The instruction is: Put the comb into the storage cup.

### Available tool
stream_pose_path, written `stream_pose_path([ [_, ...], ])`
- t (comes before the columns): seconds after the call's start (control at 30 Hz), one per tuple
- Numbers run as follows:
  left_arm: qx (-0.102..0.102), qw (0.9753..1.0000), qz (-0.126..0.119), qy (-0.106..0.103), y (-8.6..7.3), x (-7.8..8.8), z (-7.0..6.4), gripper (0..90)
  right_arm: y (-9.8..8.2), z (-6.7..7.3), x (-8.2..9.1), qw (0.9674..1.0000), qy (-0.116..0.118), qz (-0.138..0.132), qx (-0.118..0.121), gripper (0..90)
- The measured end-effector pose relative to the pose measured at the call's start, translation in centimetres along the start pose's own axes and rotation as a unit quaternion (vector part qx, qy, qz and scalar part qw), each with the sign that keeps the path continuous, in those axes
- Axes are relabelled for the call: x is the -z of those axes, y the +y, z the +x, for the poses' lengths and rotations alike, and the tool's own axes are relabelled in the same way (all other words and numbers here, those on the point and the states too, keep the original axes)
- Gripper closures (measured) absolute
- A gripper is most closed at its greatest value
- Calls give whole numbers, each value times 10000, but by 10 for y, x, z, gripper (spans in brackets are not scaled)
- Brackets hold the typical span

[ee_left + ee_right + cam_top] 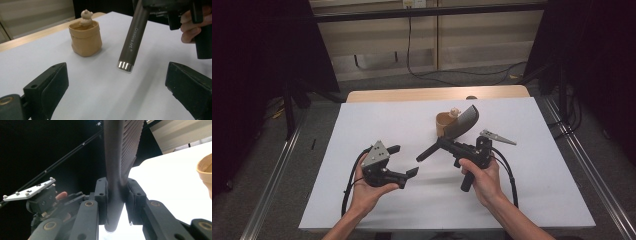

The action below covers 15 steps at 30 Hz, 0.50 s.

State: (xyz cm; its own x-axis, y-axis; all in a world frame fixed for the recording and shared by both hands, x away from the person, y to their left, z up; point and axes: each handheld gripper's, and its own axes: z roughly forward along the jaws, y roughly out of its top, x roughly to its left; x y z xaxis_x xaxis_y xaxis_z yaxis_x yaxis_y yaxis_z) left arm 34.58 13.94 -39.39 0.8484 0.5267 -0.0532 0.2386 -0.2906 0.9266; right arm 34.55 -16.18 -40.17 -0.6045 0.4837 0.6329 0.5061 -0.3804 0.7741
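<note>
Between our right gripper's (117,195) clamped jaws sits a dark, slotted spatula (460,122) with a smooth metal-capped handle. Ahead of our left gripper (404,161), jaws apart and empty, a tan pot (85,40) holds a small figure (86,17).

Spatula (462,122) dark grey, slotted blade – silver handle tip; pot (85,40) tan; table cover (377,125) white.

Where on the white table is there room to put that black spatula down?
The white table is bare along its left edge and its front, near the person. The far right corner is free too. It is crowded in the middle, where the tan cup, spatula and both grippers sit together.
</note>
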Motion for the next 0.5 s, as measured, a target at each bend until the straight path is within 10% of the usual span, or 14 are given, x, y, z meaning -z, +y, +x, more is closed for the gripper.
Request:
stream_pose_path([
  [0.5,-59,9991,-273,325,-13,19,2,24,13,-1,10,9987,-237,-125,438,733],
])
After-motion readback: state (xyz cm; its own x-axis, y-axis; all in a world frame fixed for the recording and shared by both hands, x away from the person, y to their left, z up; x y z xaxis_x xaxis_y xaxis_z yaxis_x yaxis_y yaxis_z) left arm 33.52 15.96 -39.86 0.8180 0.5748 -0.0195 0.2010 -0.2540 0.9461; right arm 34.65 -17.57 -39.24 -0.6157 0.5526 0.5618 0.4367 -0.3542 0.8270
